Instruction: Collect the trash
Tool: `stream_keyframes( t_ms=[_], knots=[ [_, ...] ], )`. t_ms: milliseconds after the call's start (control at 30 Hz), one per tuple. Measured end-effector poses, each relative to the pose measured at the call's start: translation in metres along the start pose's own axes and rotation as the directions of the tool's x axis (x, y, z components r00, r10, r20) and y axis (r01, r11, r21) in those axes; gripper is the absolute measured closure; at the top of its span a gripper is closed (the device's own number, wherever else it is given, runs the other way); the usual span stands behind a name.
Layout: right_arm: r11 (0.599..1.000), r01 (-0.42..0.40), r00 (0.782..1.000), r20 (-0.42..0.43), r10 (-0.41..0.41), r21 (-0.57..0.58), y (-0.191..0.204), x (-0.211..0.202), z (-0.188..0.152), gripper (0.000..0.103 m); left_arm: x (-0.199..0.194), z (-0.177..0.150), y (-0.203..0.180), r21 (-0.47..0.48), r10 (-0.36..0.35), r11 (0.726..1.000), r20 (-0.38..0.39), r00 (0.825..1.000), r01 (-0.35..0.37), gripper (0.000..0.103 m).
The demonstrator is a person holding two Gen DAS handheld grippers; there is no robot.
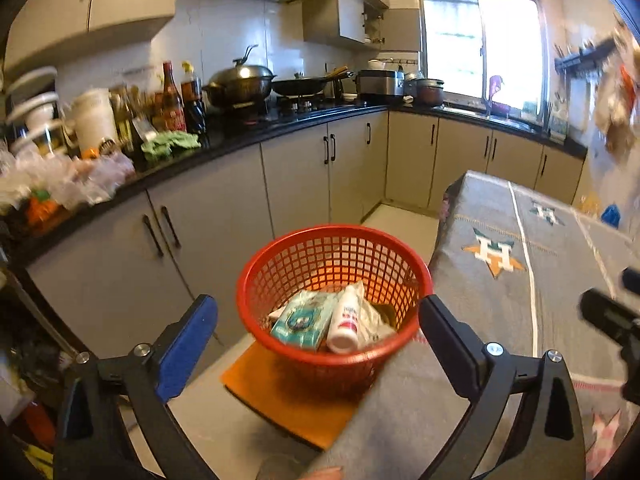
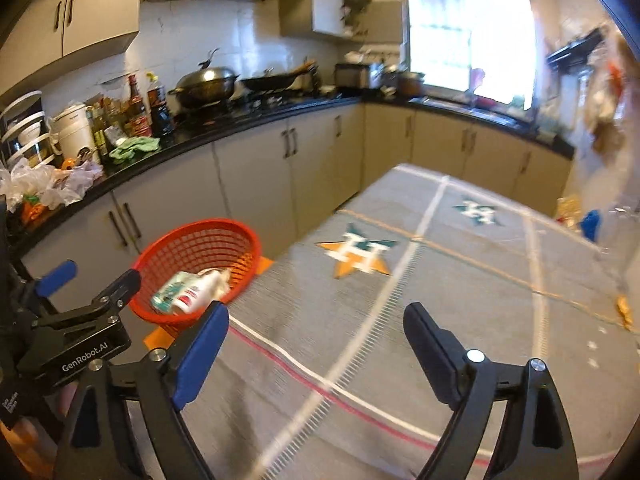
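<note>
Both grippers spread wide and empty: left gripper (image 1: 318,330) just above the red basket (image 1: 256,276) holding light, crushable carton (image 1: 302,320) and slick white bottle (image 1: 346,320); pinch mid-body; right gripper (image 2: 316,350) over tablecloth (image 2: 460,280).

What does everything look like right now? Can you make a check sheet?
Surface: grey tablecloth with star patterns, mostly bare.
Job's things: red basket on an orange board beside the table, holding a white bottle, a teal packet and wrappers.
Clutter: small orange scrap near the cloth's right edge.
Grippers: left gripper and right gripper open, both empty.
Cables: nothing seen.
Surroundings: kitchen counter crowded with bottles, pans, plastic bags; bright window.
</note>
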State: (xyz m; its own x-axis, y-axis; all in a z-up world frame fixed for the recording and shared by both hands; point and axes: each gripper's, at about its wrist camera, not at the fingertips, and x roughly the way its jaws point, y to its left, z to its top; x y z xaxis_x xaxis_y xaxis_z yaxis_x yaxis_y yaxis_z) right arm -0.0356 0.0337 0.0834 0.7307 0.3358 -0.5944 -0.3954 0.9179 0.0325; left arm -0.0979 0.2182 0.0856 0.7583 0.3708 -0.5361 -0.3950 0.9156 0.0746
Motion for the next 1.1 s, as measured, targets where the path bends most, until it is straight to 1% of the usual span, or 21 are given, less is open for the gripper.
stream_keyframes(
  t_ms=[33, 67, 167, 300, 333, 367, 433, 500, 600, 700, 833, 933, 1100],
  knots=[
    [1.000, 0.012, 1.000, 0.010, -0.012, -0.004, -0.003, -0.009, -0.005, 0.010, -0.007, -0.004, -0.005, 0.015, 0.011, 1.000, 0.006, 1.000, -0.011, 0.003],
    [1.000, 0.024, 1.000, 0.019, -0.024, -0.002, -0.007, -0.017, -0.010, 0.009, -0.013, -0.007, -0.009, 0.022, 0.008, 1.000, 0.008, 1.000, -0.008, 0.002],
    [0.998, 0.059, 0.997, 0.048, -0.059, -0.002, -0.016, -0.041, -0.027, 0.008, -0.030, -0.019, -0.017, 0.016, -0.058, 0.998, 0.003, 0.998, 0.058, 0.002],
    [0.992, 0.128, 0.989, 0.075, -0.127, -0.001, -0.024, -0.067, -0.050, 0.005, -0.044, -0.035, -0.024, 0.000, -0.146, 0.989, -0.023, 0.989, 0.146, 0.002],
    [0.991, 0.136, 0.988, 0.078, -0.135, 0.000, -0.026, -0.071, -0.056, 0.005, -0.048, -0.038, -0.026, 0.002, -0.147, 0.989, -0.015, 0.989, 0.147, 0.002],
    [0.990, 0.144, 0.986, 0.081, -0.144, 0.001, -0.027, -0.075, -0.060, 0.005, -0.054, -0.043, -0.029, 0.014, -0.125, 0.992, 0.005, 0.992, 0.125, 0.002],
    [0.986, 0.166, 0.983, 0.082, -0.166, 0.003, -0.030, -0.084, -0.070, 0.005, -0.060, -0.049, -0.039, 0.054, -0.099, 0.994, 0.016, 0.995, 0.099, 0.002],
    [0.984, 0.178, 0.981, 0.079, -0.179, 0.019, -0.032, -0.089, -0.077, 0.005, -0.064, -0.053, -0.050, 0.105, -0.117, 0.988, 0.008, 0.993, 0.116, 0.002],
    [0.982, 0.184, 0.980, 0.073, -0.187, 0.044, -0.036, -0.096, -0.085, 0.005, -0.068, -0.058, -0.059, 0.143, -0.117, 0.983, 0.013, 0.993, 0.114, 0.002],
    [0.977, 0.205, 0.976, 0.063, -0.209, 0.060, -0.035, -0.102, -0.094, 0.005, -0.074, -0.063, -0.059, 0.146, -0.129, 0.982, 0.025, 0.991, 0.124, 0.002],
    [0.969, 0.234, 0.969, 0.064, -0.240, 0.078, -0.034, -0.110, -0.101, 0.004, -0.078, -0.070, -0.056, 0.145, -0.126, 0.982, 0.031, 0.992, 0.120, 0.002],
    [0.965, 0.243, 0.967, 0.058, -0.249, 0.097, -0.035, -0.114, -0.108, 0.003, -0.075, -0.074, -0.055, 0.143, -0.119, 0.983, 0.024, 0.993, 0.115, 0.002],
    [0.963, 0.253, 0.966, 0.036, -0.257, 0.093, -0.033, -0.111, -0.114, 0.003, -0.073, -0.079, -0.056, 0.148, -0.120, 0.982, 0.015, 0.993, 0.116, 0.002]
  ],
)
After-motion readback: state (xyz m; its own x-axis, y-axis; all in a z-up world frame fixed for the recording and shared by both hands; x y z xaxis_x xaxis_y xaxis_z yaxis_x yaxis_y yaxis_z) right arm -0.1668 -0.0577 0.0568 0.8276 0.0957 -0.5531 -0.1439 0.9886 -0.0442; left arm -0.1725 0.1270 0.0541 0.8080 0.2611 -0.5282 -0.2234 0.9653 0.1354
